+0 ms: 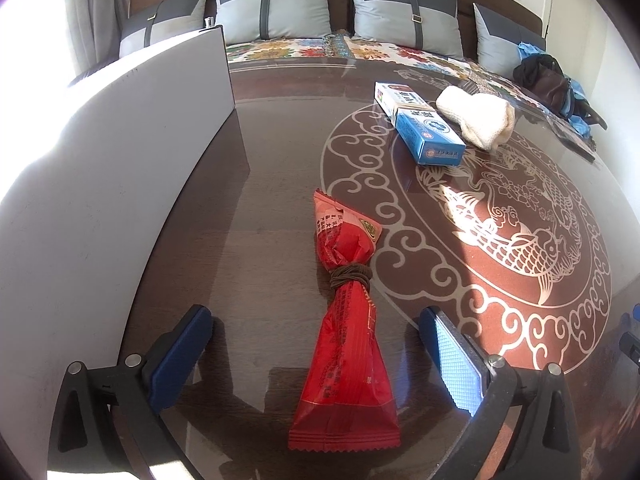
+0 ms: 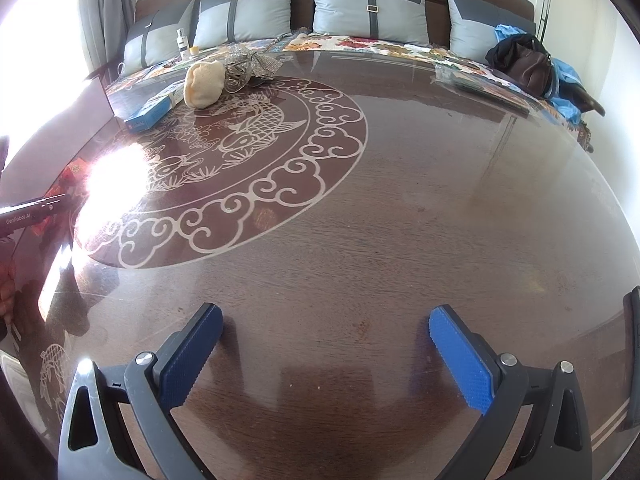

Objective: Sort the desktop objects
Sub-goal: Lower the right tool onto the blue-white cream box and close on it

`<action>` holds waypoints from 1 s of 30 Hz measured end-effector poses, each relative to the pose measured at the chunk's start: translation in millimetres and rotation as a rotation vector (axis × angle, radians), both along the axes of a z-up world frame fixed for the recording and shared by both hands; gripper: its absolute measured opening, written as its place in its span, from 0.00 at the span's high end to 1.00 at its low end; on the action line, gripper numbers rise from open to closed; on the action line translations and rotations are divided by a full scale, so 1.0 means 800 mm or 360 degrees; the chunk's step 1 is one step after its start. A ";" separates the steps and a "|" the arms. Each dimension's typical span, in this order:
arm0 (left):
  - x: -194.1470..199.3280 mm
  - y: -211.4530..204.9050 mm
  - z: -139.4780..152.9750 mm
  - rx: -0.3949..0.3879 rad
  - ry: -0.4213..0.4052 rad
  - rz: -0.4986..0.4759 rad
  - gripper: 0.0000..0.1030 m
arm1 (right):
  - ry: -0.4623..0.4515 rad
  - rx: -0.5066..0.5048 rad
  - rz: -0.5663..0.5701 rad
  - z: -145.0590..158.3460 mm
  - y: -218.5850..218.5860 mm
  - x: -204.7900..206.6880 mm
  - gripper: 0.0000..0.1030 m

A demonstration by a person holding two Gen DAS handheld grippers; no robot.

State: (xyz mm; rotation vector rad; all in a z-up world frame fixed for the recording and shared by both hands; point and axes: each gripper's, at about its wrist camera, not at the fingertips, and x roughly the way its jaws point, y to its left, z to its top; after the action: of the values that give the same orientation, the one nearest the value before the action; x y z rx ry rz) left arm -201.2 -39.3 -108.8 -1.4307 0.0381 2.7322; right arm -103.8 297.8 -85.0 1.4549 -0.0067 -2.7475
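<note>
Taking the fish medallion (image 1: 500, 216) inlaid in the glass-topped table (image 2: 400, 220) as the landmark, the sortable things lie as follows. Furthest left of it stands a white bin wall (image 1: 120, 152), probably the place where sorted items go. Just off the medallion's left rim lies the red snack packet (image 1: 346, 336), cinched at its waist by a brown hair tie (image 1: 350, 276); it lies lengthwise along the left gripper's (image 1: 316, 332) line of sight, which suggests it is the item lined up for pickup. On the medallion's far edge sit two blue-and-white boxes (image 1: 424, 128), touching each other, and a cream knitted cloth (image 1: 480, 118) resting against them, apparently waiting their turn.

The left gripper is spread wide, its pads either side of the packet's lower half and apart from it, gripping nothing. The right gripper (image 2: 326, 332) is likewise spread and holds nothing, hovering over bare wood well to the medallion's right.
</note>
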 end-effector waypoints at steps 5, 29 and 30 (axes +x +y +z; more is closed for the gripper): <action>-0.001 0.000 -0.001 0.0000 0.0000 0.0001 0.00 | 0.0059 -0.0361 0.0269 0.045 -0.105 -0.071 0.00; -0.001 -0.001 -0.002 0.0000 0.0000 0.0001 0.00 | -0.0054 0.0051 0.0403 0.009 -0.270 -0.291 0.59; -0.001 0.000 -0.002 0.0000 0.0000 0.0001 0.00 | -0.0041 0.0053 0.0415 0.008 -0.265 -0.276 0.59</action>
State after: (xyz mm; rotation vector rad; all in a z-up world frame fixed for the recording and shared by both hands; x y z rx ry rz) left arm -201.9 -39.5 -110.1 -1.4312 0.0376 2.7329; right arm -324.5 85.6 -78.9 1.3872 0.2134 -2.5313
